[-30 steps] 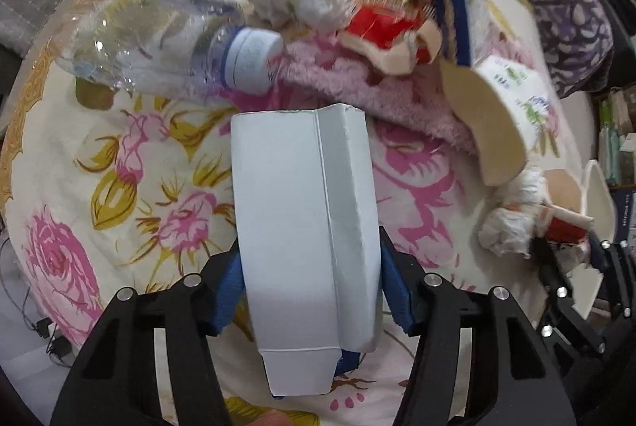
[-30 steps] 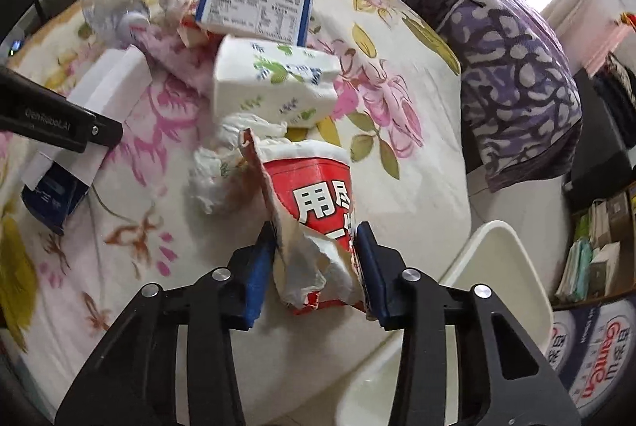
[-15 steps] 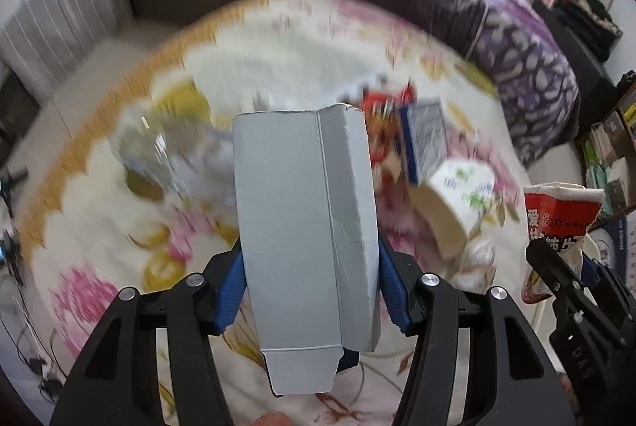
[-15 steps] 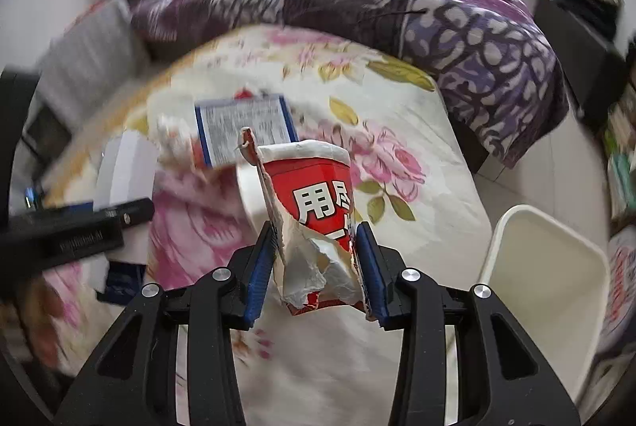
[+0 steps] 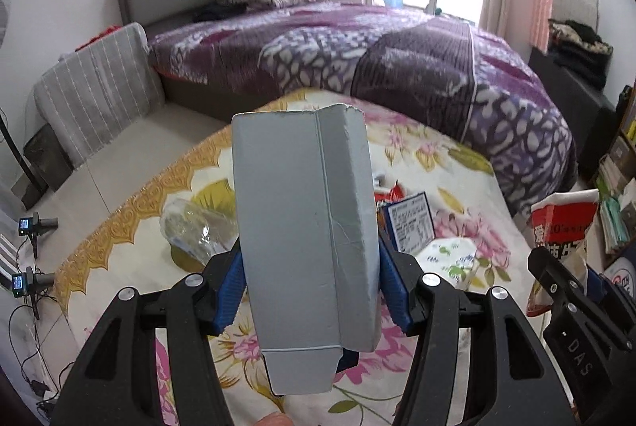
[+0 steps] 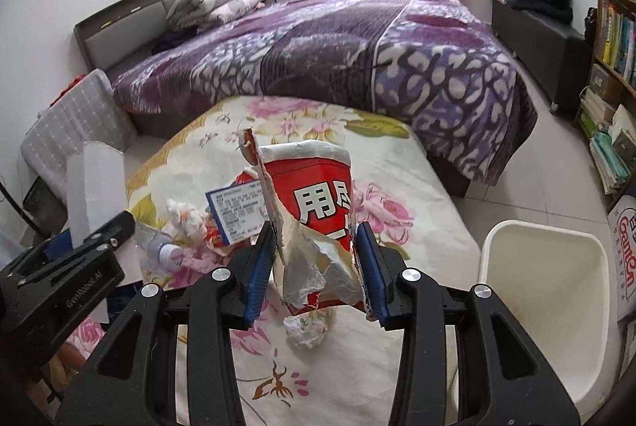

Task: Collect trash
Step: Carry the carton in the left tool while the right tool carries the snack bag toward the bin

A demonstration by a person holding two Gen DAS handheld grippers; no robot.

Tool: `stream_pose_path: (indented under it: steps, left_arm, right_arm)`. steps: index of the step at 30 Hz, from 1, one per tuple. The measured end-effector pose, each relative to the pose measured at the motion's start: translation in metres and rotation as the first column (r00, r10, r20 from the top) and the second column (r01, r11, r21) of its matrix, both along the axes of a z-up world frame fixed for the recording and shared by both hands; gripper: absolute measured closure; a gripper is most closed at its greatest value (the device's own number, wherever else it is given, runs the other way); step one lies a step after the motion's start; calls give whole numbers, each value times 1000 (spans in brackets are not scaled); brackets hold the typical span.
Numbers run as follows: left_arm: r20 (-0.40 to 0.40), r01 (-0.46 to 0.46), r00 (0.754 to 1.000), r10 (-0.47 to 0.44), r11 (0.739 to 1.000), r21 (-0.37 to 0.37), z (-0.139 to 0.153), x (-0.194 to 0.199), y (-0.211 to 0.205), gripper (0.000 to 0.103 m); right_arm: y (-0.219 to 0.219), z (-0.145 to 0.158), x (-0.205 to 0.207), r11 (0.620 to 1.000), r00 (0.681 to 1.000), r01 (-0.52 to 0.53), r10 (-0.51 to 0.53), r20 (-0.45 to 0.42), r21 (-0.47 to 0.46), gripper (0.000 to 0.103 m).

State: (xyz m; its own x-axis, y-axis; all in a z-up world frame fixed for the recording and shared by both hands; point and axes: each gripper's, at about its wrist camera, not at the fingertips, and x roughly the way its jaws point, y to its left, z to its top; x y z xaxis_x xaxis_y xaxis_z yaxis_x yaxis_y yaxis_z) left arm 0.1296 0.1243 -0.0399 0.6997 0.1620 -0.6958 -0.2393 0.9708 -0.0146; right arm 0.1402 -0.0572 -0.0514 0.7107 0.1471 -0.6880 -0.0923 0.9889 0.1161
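My left gripper (image 5: 310, 290) is shut on a flattened grey-white carton (image 5: 306, 227), held upright above the floral cloth (image 5: 131, 227). The right gripper (image 6: 316, 267) is shut on a torn red paper cup (image 6: 314, 195) with white characters; that cup (image 5: 564, 227) also shows at the right of the left wrist view. On the cloth lie a clear plastic bottle (image 5: 190, 227), a blue-edged printed box (image 5: 411, 221), a floral paper cup (image 5: 453, 255) and a crumpled tissue (image 6: 306, 330). A white bin (image 6: 544, 306) stands on the floor to the right.
A bed with a purple patterned quilt (image 6: 338, 48) lies behind the cloth. A bookshelf (image 6: 612, 68) lines the right wall, and a grey striped cushion (image 5: 99, 88) leans at the left. Small devices with cables (image 5: 24, 267) sit on the floor at the far left.
Both grippers have risen off the cloth with their loads and tilted up, so the bed and room now show. The right wrist has rolled and the white bin has come into fuller view.
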Motion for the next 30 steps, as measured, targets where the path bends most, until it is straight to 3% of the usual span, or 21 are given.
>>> stream_pose_path:
  steps: [10,30]
  left_arm:
    - [49,8,999,-9,1000,11,9,-6,-13,45]
    - [60,78,995,-78,997,10,12,-7,-60,45]
  right_arm:
    - [-12,5,-4,999,999,40,-40,12,26,63]
    - [-52,8,-13,994,995,100,-100,5,38,63]
